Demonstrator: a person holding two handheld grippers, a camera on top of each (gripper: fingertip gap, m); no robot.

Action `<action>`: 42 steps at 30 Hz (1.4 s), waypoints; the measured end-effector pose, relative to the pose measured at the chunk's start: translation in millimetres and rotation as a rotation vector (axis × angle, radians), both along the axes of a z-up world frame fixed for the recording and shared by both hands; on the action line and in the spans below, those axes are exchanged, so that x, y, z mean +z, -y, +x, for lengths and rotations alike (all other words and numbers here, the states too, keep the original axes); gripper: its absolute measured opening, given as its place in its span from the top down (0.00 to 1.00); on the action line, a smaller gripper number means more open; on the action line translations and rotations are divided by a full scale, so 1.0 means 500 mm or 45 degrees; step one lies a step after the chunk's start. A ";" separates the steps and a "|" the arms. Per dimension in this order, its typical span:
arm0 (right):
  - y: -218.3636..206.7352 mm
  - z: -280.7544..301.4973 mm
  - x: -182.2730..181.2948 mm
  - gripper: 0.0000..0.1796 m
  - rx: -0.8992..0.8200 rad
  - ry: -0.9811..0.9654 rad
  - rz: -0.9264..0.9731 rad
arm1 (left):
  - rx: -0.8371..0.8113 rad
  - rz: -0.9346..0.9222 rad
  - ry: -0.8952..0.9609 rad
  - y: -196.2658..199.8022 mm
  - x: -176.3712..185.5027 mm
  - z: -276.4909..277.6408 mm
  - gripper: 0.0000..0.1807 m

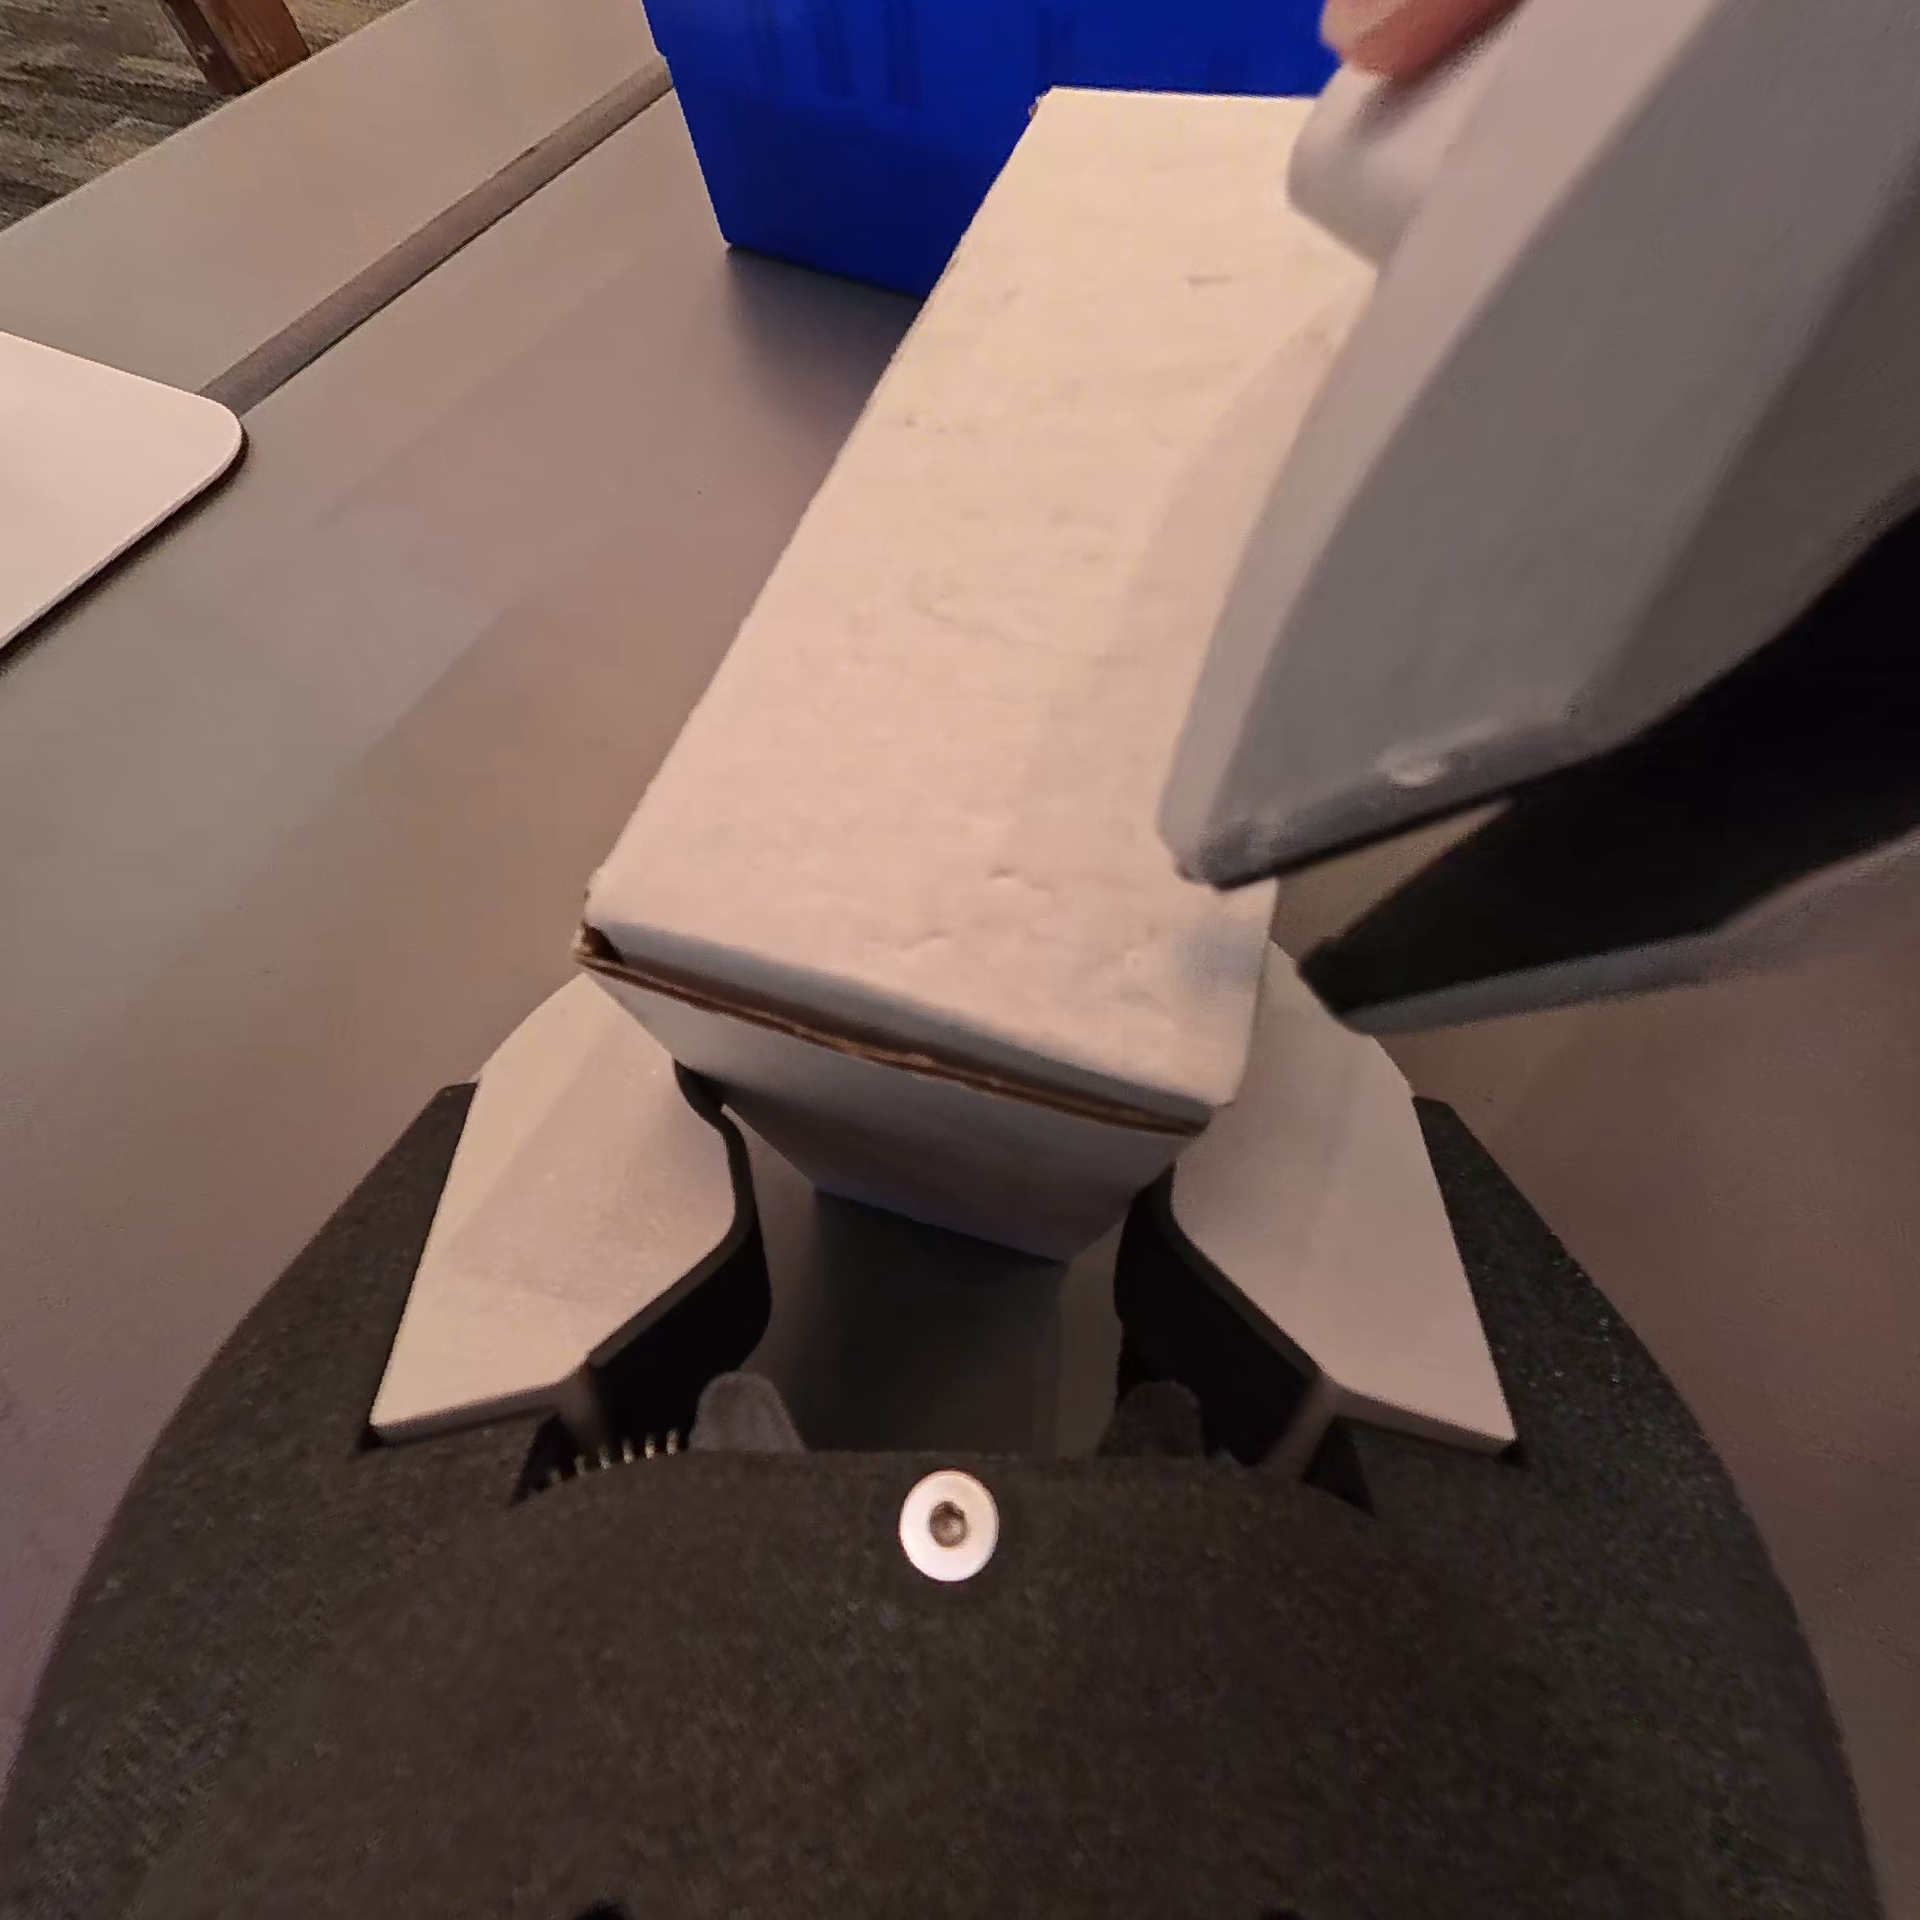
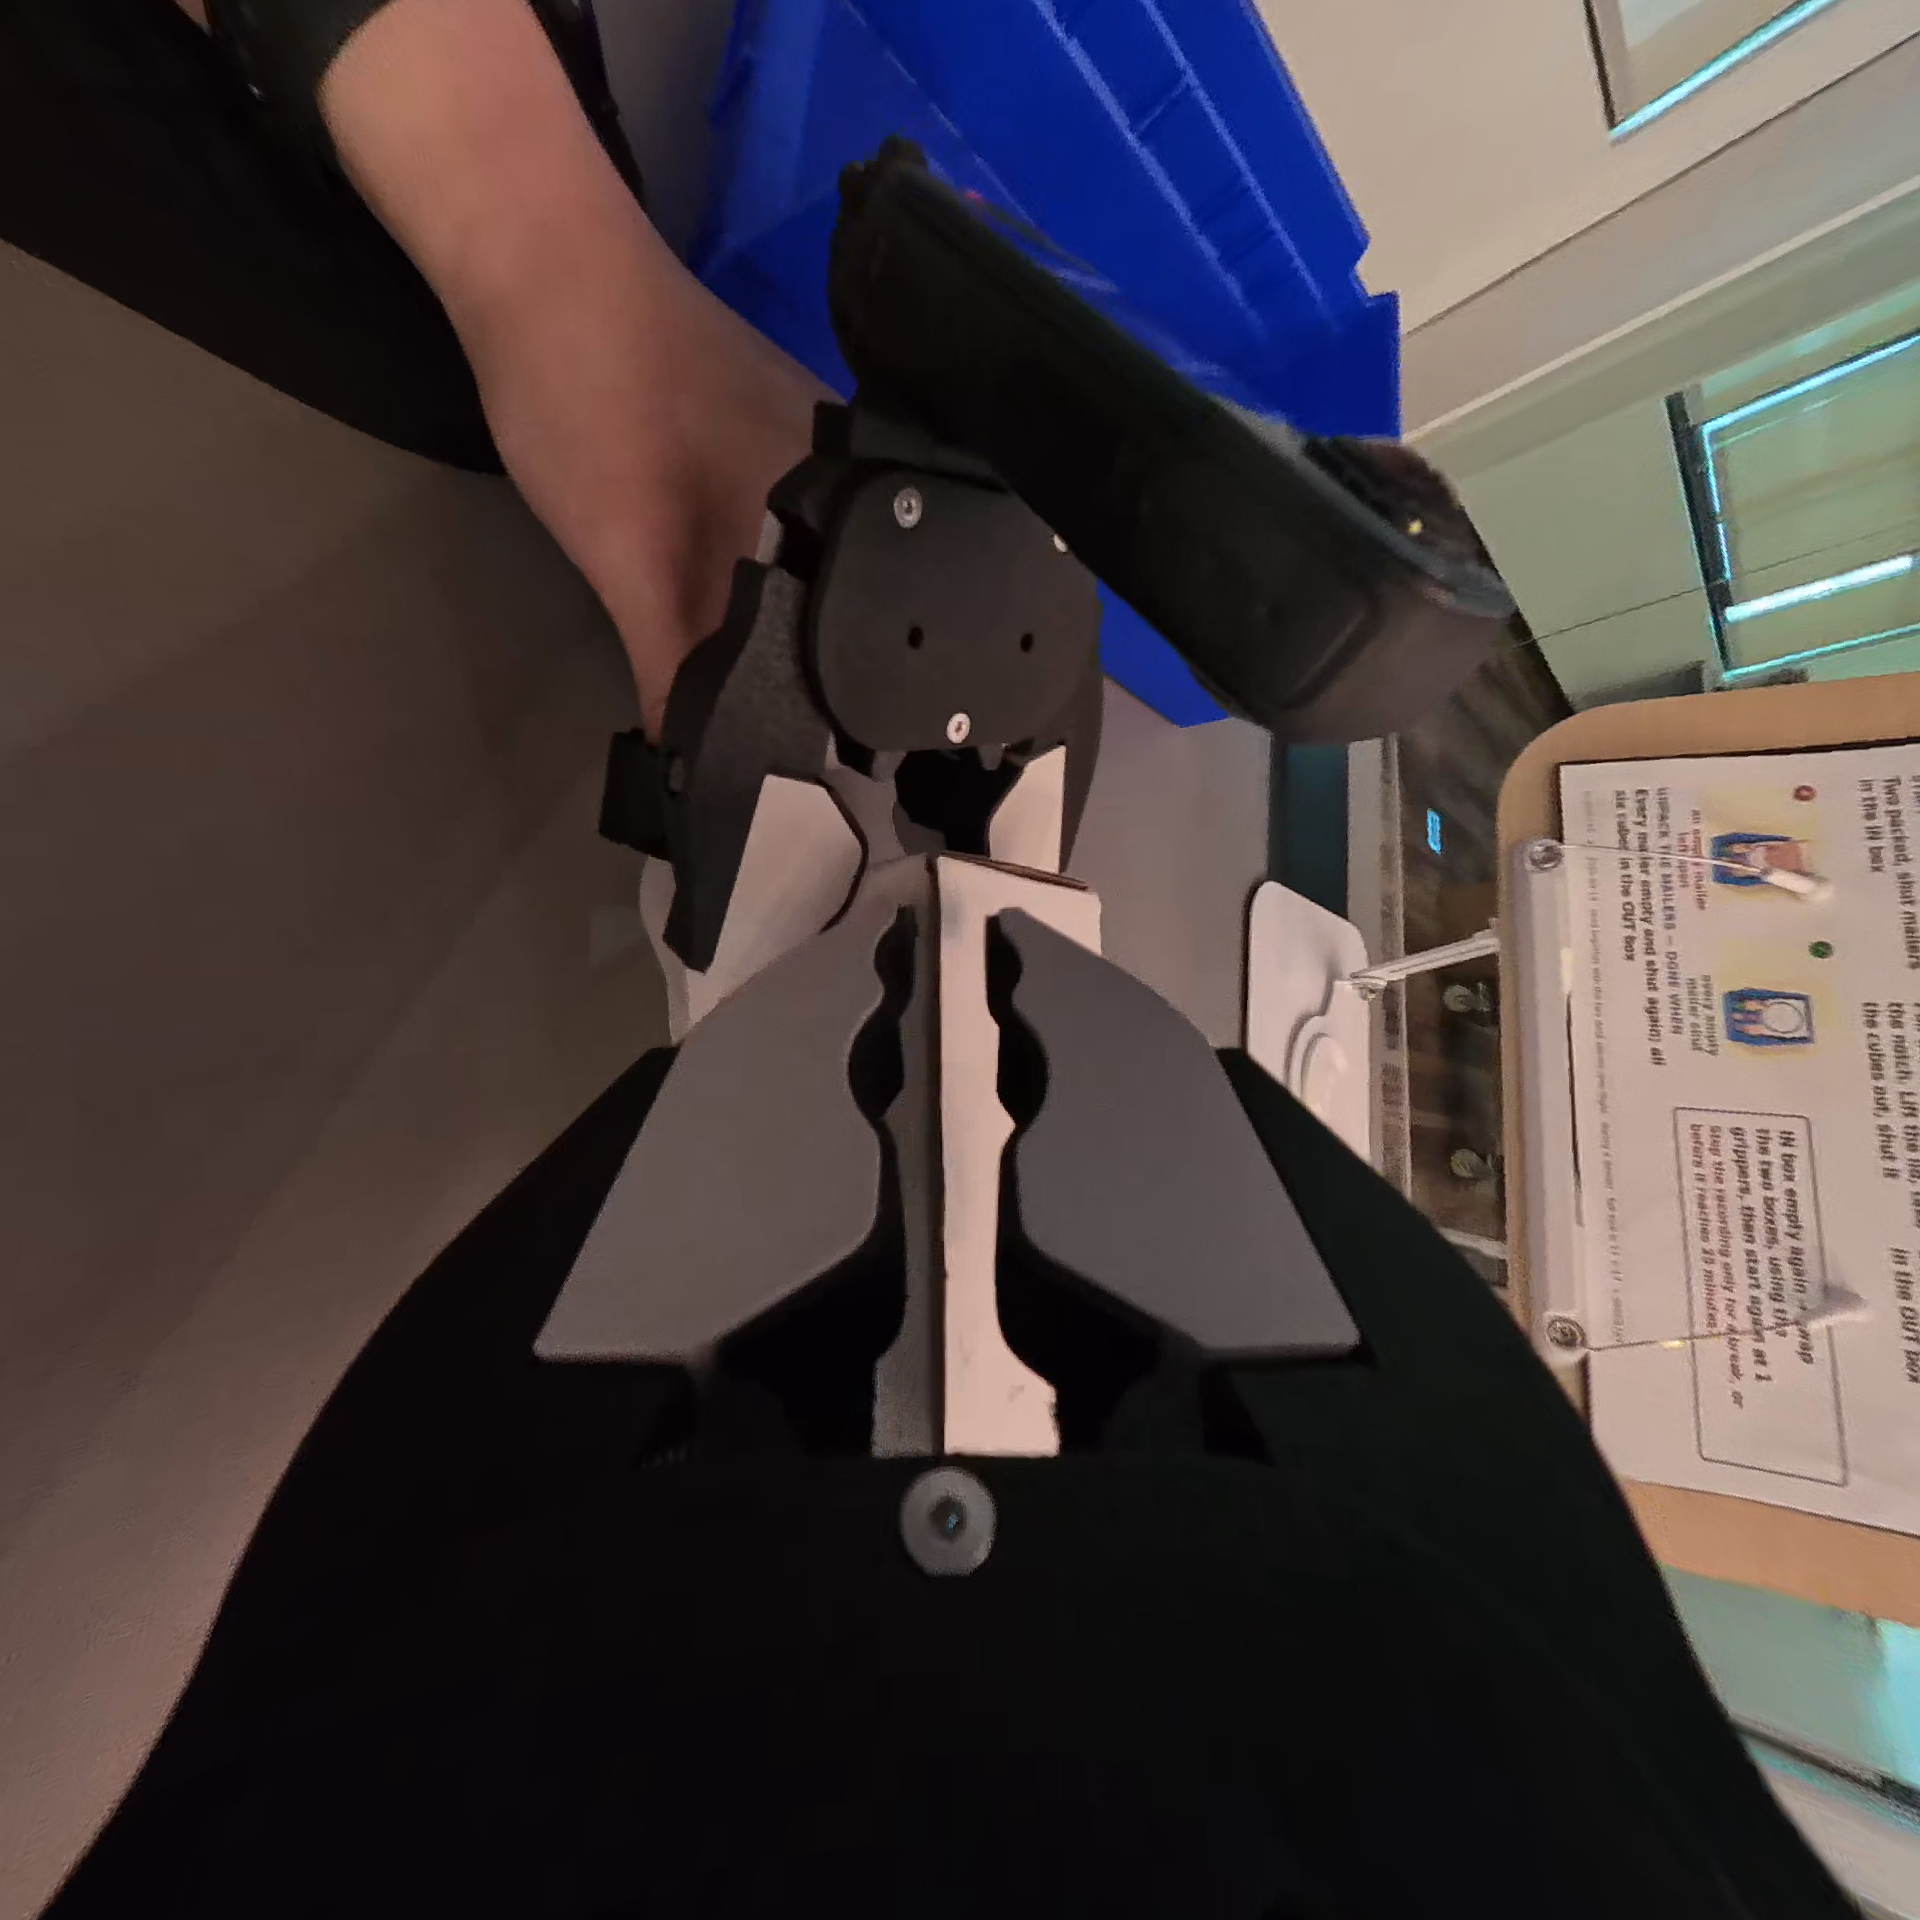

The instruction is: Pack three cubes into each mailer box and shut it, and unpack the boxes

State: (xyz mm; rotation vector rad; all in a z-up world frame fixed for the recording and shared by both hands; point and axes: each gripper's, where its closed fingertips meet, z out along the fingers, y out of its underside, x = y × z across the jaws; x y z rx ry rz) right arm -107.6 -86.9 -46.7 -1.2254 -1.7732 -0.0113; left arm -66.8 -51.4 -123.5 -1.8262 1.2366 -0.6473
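A white mailer box [image 1: 987, 623] with its lid shut runs away from me in the left wrist view. My left gripper [image 1: 935, 1049] is shut on its near end, one grey finger on each side. My right gripper [image 1: 1455, 540] reaches in from the upper right along the box's right edge. In the right wrist view my right gripper [image 2: 966, 925] is shut on a thin white edge of the box [image 2: 971, 1143], seen edge-on. Beyond it a hand holds the left gripper [image 2: 925, 842] on the box's far end. No cubes show.
A blue bin [image 1: 831, 135] stands behind the box on the grey table [image 1: 364, 727] and also shows in the right wrist view [image 2: 1091, 156]. A white pad [image 1: 94, 468] lies at the left. An instruction sheet on a wooden board [image 2: 1714, 1091] is at the right. One gripper's finger ends stand about 9 cm off the other's.
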 end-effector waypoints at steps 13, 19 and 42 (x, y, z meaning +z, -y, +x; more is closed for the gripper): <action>-0.009 -0.001 0.008 0.94 0.001 0.019 0.132 | -0.002 0.008 -0.020 0.000 -0.002 -0.002 0.54; -0.007 -0.002 0.008 0.99 0.027 0.061 0.254 | 0.002 0.008 -0.021 -0.001 -0.002 -0.002 0.54; -0.034 0.044 0.017 0.98 -0.119 0.128 0.145 | 0.020 0.012 -0.052 -0.006 -0.005 -0.007 0.54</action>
